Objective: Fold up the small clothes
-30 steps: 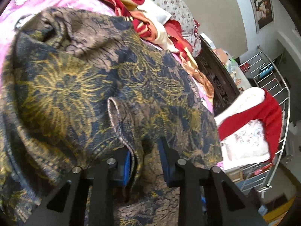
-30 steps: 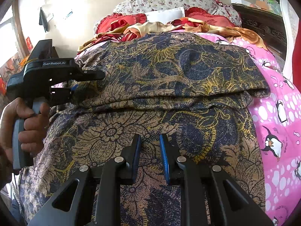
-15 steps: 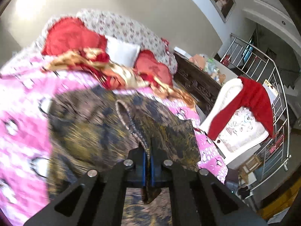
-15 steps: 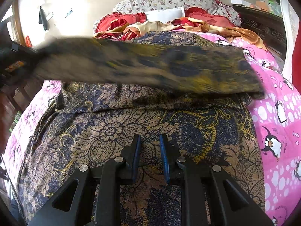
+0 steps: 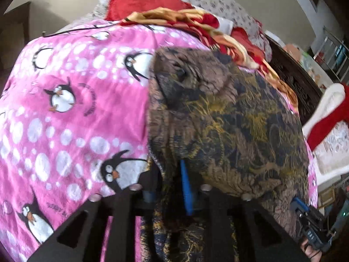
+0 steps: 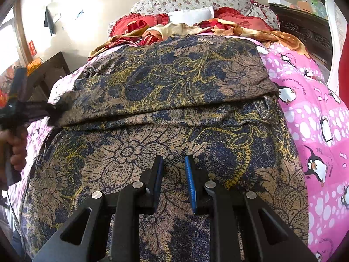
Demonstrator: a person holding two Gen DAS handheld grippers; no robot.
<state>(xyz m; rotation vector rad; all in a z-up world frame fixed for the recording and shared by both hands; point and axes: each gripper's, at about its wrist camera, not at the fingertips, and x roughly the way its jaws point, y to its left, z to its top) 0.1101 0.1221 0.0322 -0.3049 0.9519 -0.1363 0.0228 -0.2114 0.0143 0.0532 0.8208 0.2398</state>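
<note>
- On the bed (image 6: 309, 100), left gripper (image 5: 170, 187) fingers were opening around the cloth (image 6: 174, 83) edge.
- Right gripper (image 6: 173, 181) fingers stood apart, empty.
- Best release flat, edges aligned.

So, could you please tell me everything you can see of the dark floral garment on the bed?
The floral garment is soft, thin-looking fabric, brown and navy with yellow flower and paisley print. It lies spread on the pink penguin bedsheet, its far part folded toward the camera into a doubled layer with a straight fold edge. The left gripper, jaws opening, has the garment's hemmed edge between its fingers at the left side. The right gripper points at the near part, nothing between its fingers.
</note>
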